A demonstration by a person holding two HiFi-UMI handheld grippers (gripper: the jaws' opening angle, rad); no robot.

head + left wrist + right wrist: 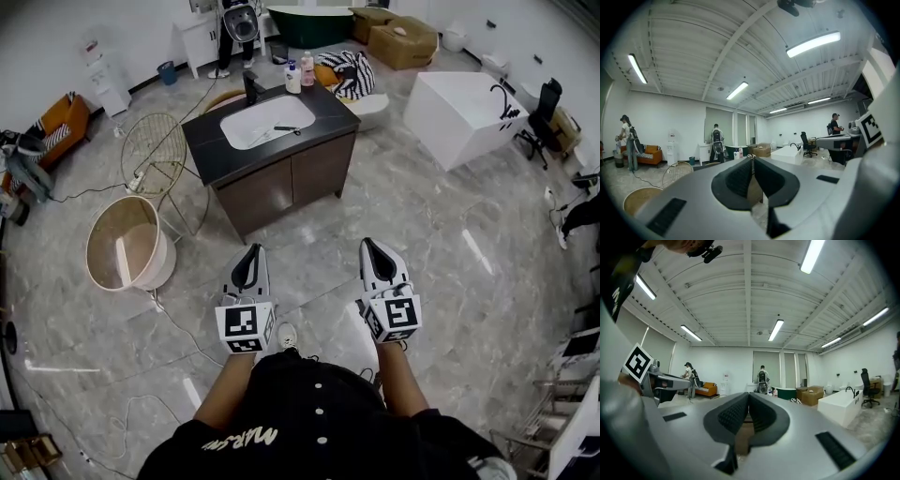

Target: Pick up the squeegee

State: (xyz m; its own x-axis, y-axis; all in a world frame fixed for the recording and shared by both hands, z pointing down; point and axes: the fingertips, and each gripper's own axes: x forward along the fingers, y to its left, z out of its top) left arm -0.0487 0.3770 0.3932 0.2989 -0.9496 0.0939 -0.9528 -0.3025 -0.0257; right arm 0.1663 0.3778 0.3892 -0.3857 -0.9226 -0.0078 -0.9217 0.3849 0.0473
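The left gripper (253,253) and right gripper (367,244) are held level side by side above a glossy, grey-veined marble floor (450,253). Both are smooth grey wedges carrying a checkered marker cube. Each claw is closed on nothing: the left's ribbed black pads (740,176) meet at their tips, and so do the right's (733,413). Well ahead stands a vanity with a dark, matte stone-like countertop (202,141) over brown wood-grain doors (291,183). In its rounded white basin (248,122), near the basin's right edge, lies the squeegee (286,129), slim and dark-handled. A black faucet (250,87) and plastic bottles (293,77) stand along the countertop's back edge.
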